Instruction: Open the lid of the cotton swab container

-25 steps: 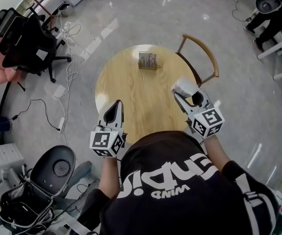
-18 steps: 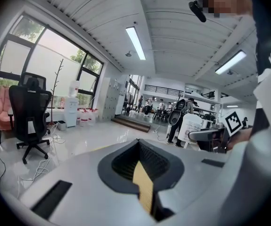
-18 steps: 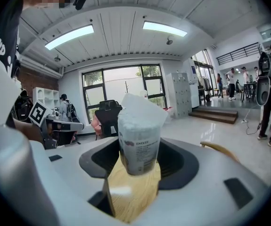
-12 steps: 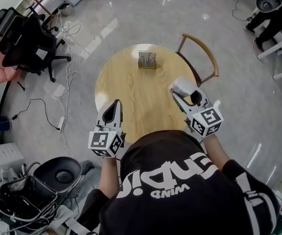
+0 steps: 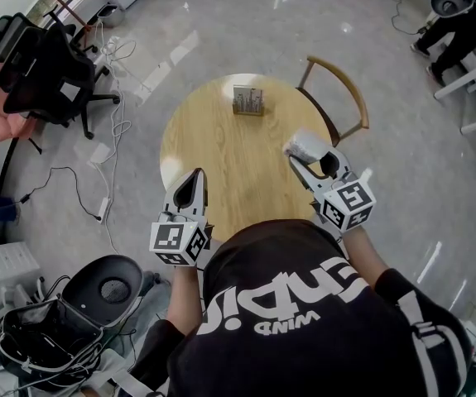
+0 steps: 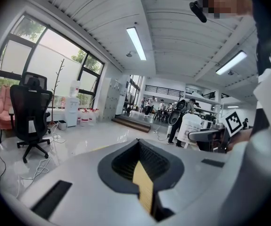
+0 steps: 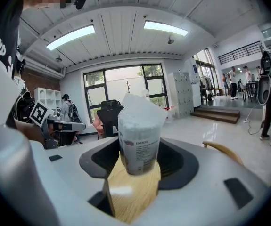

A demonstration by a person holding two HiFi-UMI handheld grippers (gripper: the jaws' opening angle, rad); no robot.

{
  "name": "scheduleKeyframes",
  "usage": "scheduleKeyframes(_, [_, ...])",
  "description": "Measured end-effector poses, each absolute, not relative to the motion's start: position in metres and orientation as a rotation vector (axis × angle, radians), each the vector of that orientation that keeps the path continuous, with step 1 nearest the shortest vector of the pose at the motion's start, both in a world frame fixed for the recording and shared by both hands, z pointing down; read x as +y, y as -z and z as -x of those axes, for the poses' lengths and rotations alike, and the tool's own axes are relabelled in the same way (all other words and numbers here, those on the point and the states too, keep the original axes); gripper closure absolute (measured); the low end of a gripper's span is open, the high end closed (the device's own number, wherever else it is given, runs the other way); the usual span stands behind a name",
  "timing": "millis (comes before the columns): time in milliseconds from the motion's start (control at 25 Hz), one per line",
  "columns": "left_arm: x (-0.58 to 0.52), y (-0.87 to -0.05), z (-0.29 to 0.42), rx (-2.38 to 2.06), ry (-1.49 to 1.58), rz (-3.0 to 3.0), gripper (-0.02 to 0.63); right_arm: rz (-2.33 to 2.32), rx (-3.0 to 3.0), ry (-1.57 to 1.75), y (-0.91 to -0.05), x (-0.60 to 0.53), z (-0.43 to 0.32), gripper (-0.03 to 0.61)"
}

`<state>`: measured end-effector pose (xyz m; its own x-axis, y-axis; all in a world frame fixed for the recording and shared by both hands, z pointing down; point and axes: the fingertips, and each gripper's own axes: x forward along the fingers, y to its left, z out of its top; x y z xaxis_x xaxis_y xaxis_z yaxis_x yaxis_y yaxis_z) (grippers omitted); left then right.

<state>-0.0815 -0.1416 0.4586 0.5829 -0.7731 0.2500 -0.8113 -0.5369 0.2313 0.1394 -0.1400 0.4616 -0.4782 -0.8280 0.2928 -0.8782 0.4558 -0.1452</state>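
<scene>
The round wooden table [image 5: 221, 151] serves as the landmark here. The person stood at its near edge, with a gripper in each hand.

The right gripper [image 5: 305, 159] reached in over the table's right side. Its jaws stood wide apart and were clamped on the cotton swab container [image 5: 306, 145], one pad against each side of it. The container was a clear tub with a printed label, packed with white swabs. In the right gripper view it stood upright between the jaws, with the tabletop showing under it. Its white lid [image 7: 142, 108] sat tilted up above the rim rather than lying flat on it. Whether the tub's base touched the table could not be told.

The left gripper [image 5: 193, 180] hovered over the table's near left edge, well apart from the container. Its jaws were pressed together with nothing between them, and only a strip of tabletop showed past them in the left gripper view.

A small wooden holder [image 5: 249, 102] stood near the far edge of the table, well apart from both grippers. A wooden chair [image 5: 341, 81] stood just beyond the table's far right side. A black office chair [image 5: 51, 77] stood on the floor well off to the table's left.
</scene>
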Motion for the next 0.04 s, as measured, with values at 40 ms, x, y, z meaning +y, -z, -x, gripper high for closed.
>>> scheduleKeyframes(40, [-0.1411,-0.4590,0.0814,-1.293,-0.169,-2.496,0.604,-1.496,-2.522,-0.413,-0.4621,-0.1396,-0.1399,0.339])
